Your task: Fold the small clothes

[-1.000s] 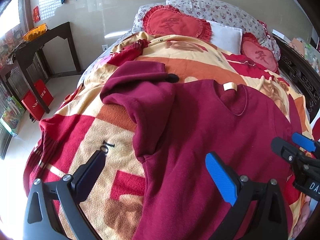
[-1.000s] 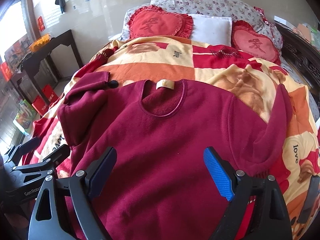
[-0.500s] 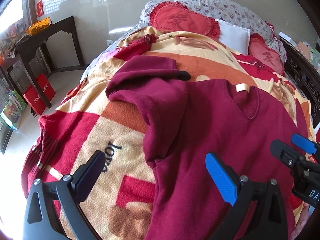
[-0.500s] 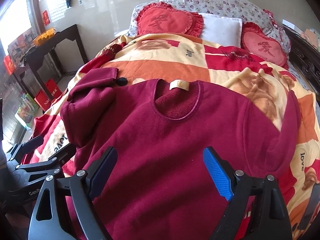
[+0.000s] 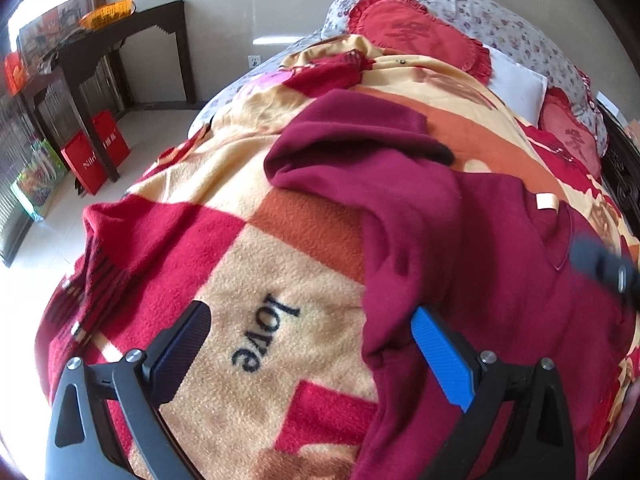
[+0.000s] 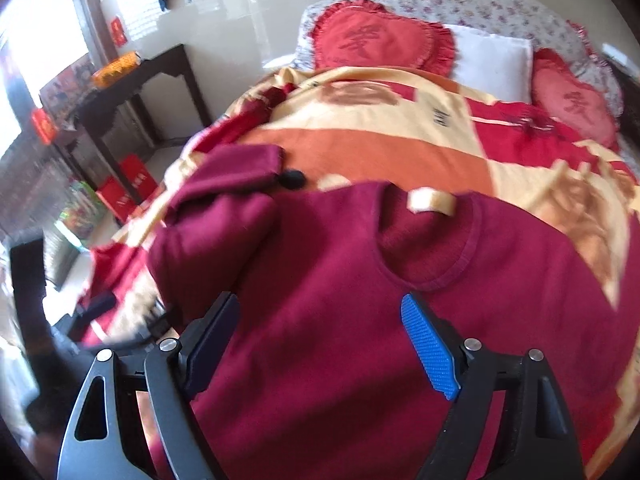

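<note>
A dark red fleece sweater (image 5: 500,248) lies spread on the bed, neck label (image 5: 543,201) up, its left sleeve (image 5: 352,144) folded over on itself. My left gripper (image 5: 308,344) is open and empty, low over the blanket just left of the sweater's side edge. My right gripper (image 6: 320,332) is open and empty above the sweater's chest (image 6: 340,300), below the neckline (image 6: 432,248). The right gripper's tip shows blurred at the right edge of the left wrist view (image 5: 604,268).
The sweater rests on a red, orange and cream blanket (image 5: 256,280) marked "love". Heart-shaped red cushions (image 6: 380,40) and a white pillow (image 6: 492,60) lie at the headboard. A dark wooden side table (image 5: 112,40) and red bags (image 5: 96,156) stand on the floor to the left.
Both grippers have moved left and forward, still open. The left one now sits over bare blanket beside the sweater's left edge; the right one has come closer to the neckline.
</note>
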The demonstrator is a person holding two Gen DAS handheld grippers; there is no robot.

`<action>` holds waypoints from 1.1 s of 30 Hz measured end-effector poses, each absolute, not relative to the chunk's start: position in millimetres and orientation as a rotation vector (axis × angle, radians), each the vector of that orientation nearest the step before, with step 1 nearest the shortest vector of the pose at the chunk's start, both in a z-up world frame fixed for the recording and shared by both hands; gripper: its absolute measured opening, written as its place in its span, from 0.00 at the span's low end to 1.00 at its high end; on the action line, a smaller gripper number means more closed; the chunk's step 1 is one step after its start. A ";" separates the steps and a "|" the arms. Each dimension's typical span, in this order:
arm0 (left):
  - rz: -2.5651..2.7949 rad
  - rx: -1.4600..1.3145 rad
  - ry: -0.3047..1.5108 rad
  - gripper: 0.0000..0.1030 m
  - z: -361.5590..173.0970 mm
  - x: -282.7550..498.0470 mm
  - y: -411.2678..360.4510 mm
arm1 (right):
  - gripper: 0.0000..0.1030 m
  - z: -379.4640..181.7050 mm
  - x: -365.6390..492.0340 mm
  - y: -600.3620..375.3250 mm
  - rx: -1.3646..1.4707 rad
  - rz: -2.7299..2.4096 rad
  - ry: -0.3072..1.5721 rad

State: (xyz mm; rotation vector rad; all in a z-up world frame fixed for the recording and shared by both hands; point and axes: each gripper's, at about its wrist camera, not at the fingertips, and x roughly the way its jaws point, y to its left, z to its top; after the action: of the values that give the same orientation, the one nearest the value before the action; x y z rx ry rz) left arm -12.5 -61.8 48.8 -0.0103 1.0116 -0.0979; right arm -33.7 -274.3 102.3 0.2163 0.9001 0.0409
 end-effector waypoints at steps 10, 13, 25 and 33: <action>-0.103 -0.021 1.050 0.99 32.7 -6.1 -55.7 | 0.65 88.0 81.7 -260.9 0.373 0.131 0.966; -0.102 -0.035 1.054 0.99 29.1 -3.0 -52.4 | 0.64 77.0 105.8 -258.5 0.415 0.132 0.976; -0.099 -0.013 1.048 0.99 22.8 0.9 -53.4 | 0.00 45.3 151.4 -247.5 0.552 0.166 1.015; -0.058 -0.006 1.036 0.99 23.2 -4.5 -54.3 | 0.00 144.1 68.2 -296.2 0.523 0.215 0.758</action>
State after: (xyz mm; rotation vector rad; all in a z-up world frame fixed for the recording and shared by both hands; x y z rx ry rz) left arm -4.5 -54.3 23.2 -0.0059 1.0362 -0.0581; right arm 68.2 -296.2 144.1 0.5228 0.7577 0.2152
